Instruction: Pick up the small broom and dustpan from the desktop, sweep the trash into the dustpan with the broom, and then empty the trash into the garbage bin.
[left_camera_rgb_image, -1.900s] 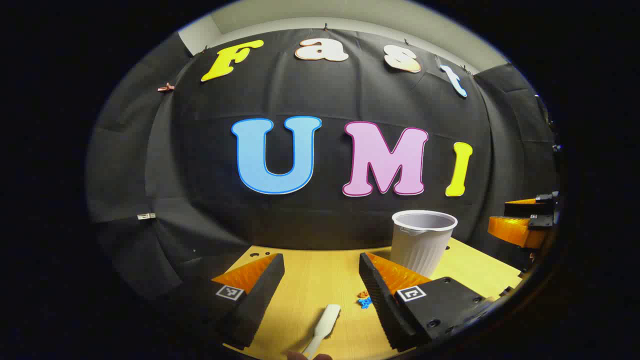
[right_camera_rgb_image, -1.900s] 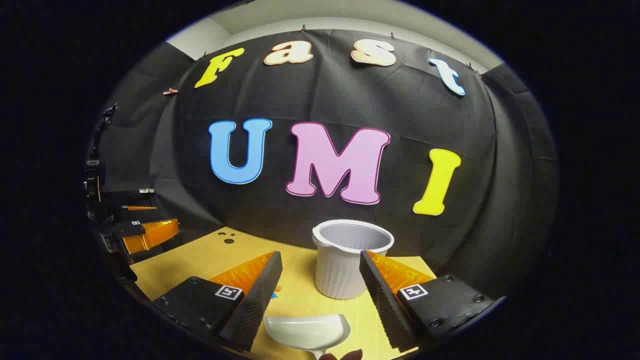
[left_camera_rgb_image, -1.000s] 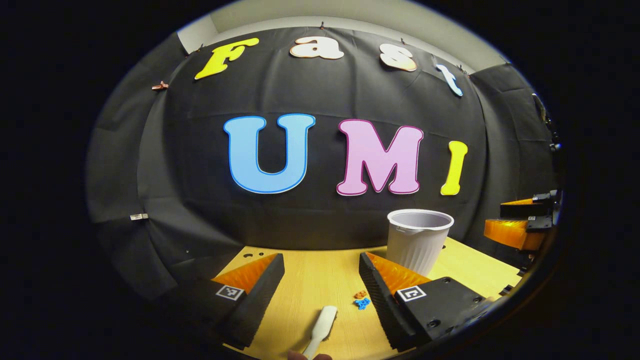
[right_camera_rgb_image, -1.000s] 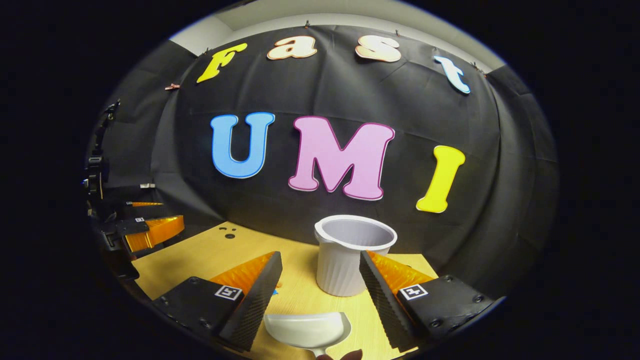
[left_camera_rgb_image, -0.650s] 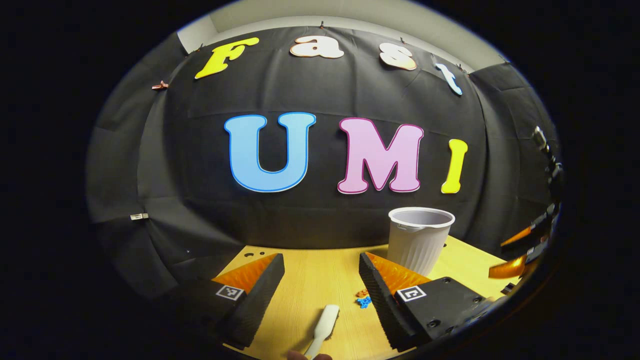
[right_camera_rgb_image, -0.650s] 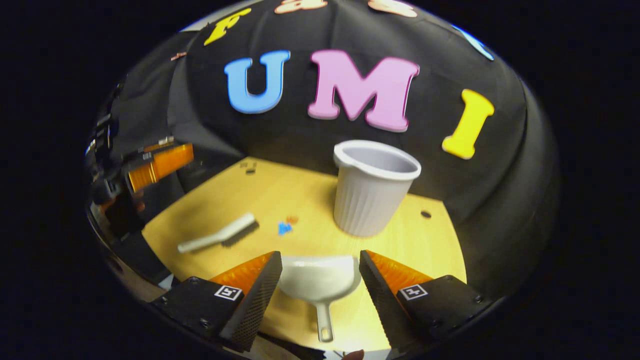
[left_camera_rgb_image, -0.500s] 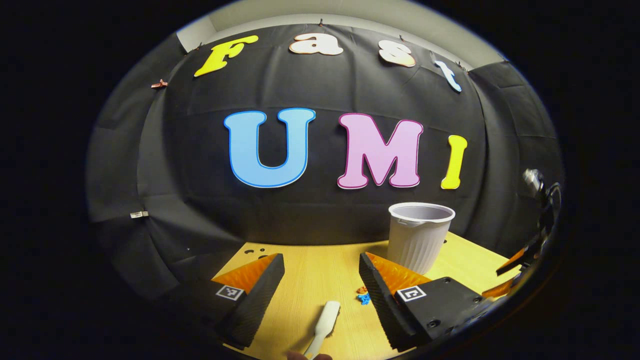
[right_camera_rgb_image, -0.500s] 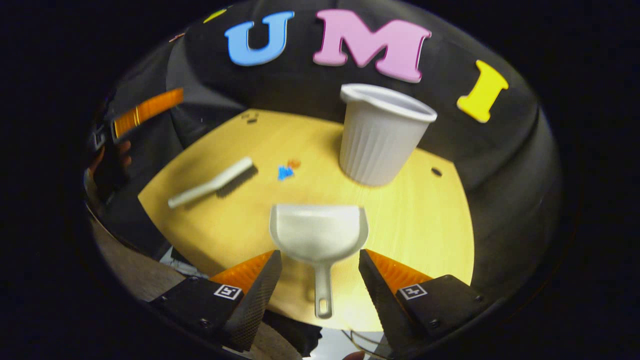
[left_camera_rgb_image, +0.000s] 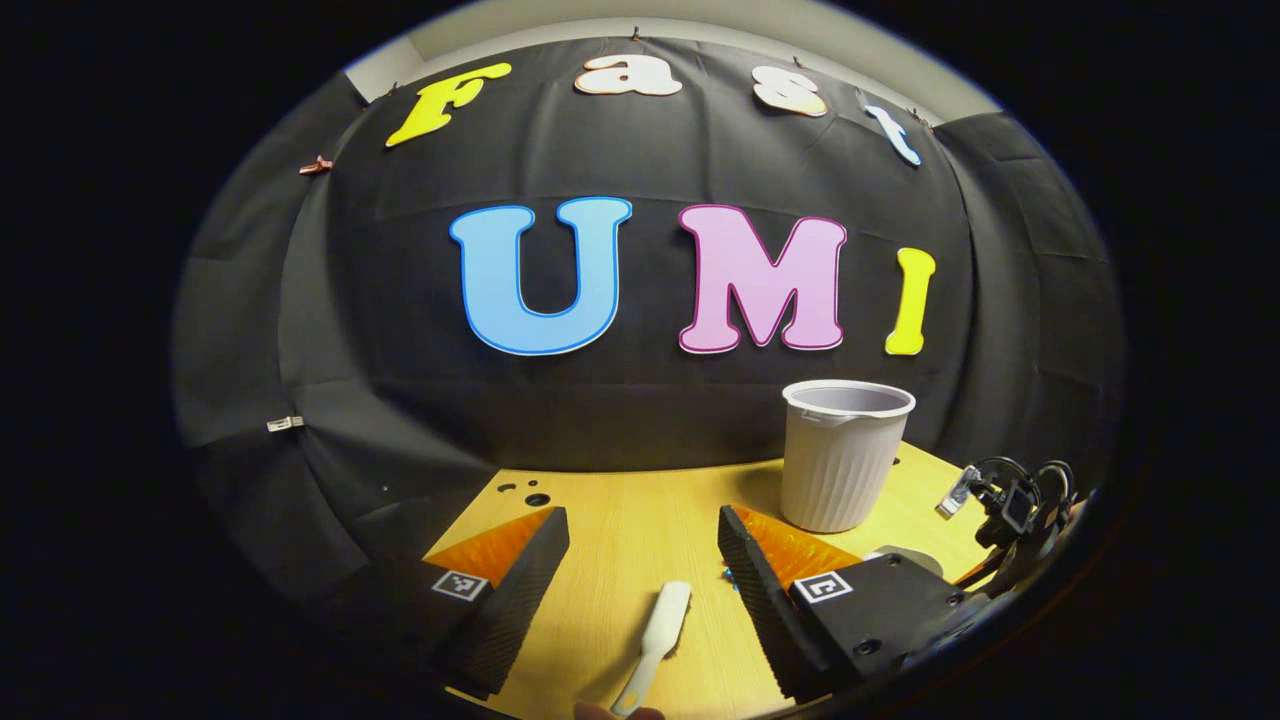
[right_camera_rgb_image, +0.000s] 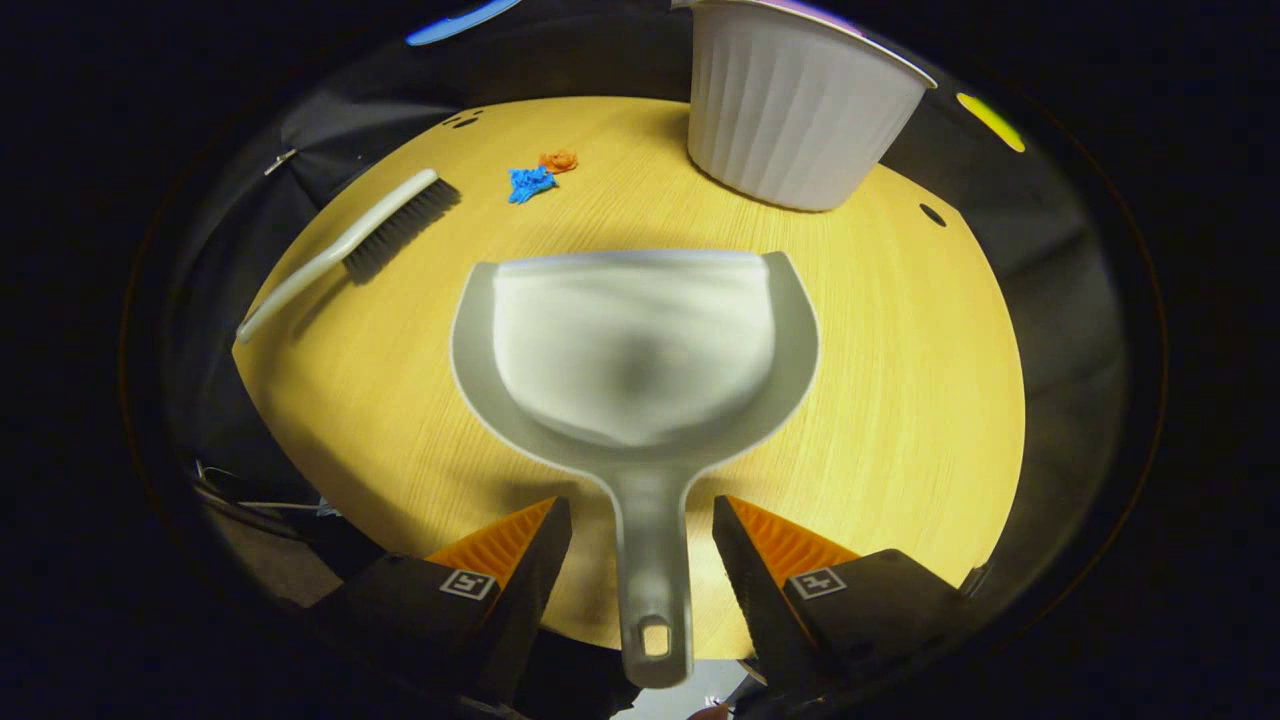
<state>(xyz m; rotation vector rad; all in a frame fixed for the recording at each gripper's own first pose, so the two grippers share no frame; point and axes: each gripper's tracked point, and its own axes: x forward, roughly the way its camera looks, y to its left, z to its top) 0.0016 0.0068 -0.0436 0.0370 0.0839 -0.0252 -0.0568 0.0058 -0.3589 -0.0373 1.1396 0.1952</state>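
Step in hand, as I judge it: the pick-up stage, with neither implement lifted and no sweeping begun.

Left to right across the tabletop (right_camera_rgb_image: 900, 330) in the right gripper view:
- Broom (right_camera_rgb_image: 345, 252), one, lying flat at the left side, handle toward the near-left edge, dark bristles toward the middle.
- Trash, two scraps: a blue scrap (right_camera_rgb_image: 527, 183) and an orange scrap (right_camera_rgb_image: 558, 159), touching or just beside each other, near the bristle end of the broom, toward the far edge.
- Dustpan (right_camera_rgb_image: 635, 345), one, flat at the middle, its mouth facing away toward the scraps and its handle running back toward the near edge.
- Garbage bin (right_camera_rgb_image: 800, 110), one, white and ribbed, upright at the far right.

Right tool (right_camera_rgb_image: 640, 545): fingers spread, one on each side of the dustpan handle, not touching it. It looks steeply down on the pan.

Left tool (left_camera_rgb_image: 643, 560): fingers spread, nothing between them but the broom handle (left_camera_rgb_image: 655, 640) lying on the tabletop below. In the left gripper view the garbage bin (left_camera_rgb_image: 843, 455) stands beyond the right finger.

Next move, my reading: the right tool needs to settle lower and press its fingers onto the handle squarely. The left tool needs to drop and line up with the broom handle, which lies at a slant to its fingers.
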